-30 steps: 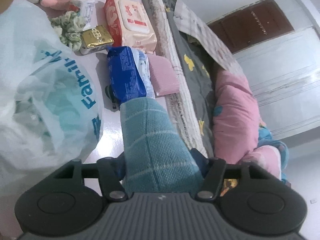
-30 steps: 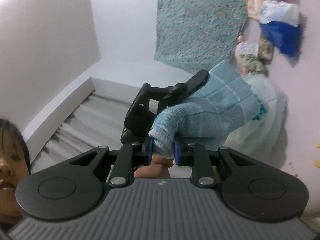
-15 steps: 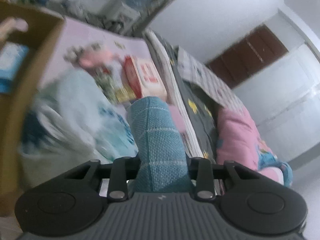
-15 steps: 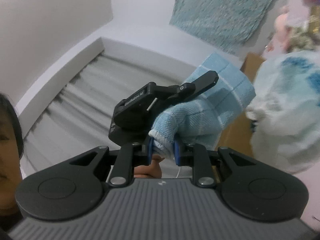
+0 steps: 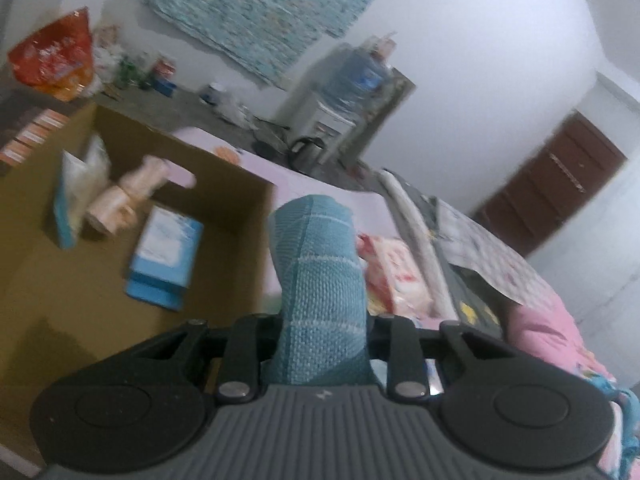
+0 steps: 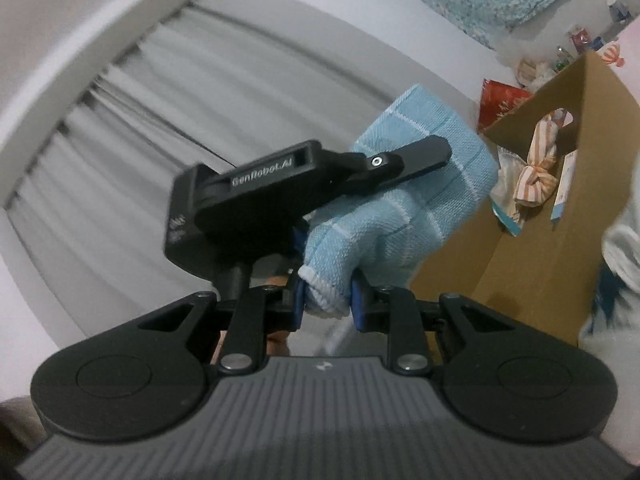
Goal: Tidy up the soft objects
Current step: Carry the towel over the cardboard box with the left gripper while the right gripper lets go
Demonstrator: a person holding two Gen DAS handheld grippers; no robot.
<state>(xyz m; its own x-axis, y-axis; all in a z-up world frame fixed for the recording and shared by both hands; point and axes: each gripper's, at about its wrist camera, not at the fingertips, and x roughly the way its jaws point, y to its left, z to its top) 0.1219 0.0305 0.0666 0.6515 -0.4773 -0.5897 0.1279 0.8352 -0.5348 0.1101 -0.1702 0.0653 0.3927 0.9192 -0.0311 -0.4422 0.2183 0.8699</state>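
A blue checked towel (image 5: 316, 264) stands rolled up between the jaws of my left gripper (image 5: 320, 320), which are closing on it; the cloth hides the fingertips. In the right wrist view the same towel (image 6: 420, 184) hangs in the air. My right gripper (image 6: 328, 300) pinches its white hem between the blue pads (image 6: 360, 304) while its jaws are opening slightly. The left gripper's black finger (image 6: 416, 158) lies across the towel's far end. An open cardboard box (image 5: 248, 208) sits just left of and beyond the towel, and to the right in the right wrist view (image 6: 540, 248).
The box holds a blue tissue pack (image 5: 164, 256), a striped soft toy (image 5: 128, 196) and a pale packet (image 5: 76, 200). A wet-wipe pack (image 5: 396, 276) lies on the pink table (image 5: 320, 184). A bed (image 5: 540, 320) is at right. A white plastic bag (image 6: 624, 248) sits at the right edge.
Both grippers rose with the towel and swung from the table's clutter toward the cardboard box. The left jaws drew in from wide apart to tight around the towel.
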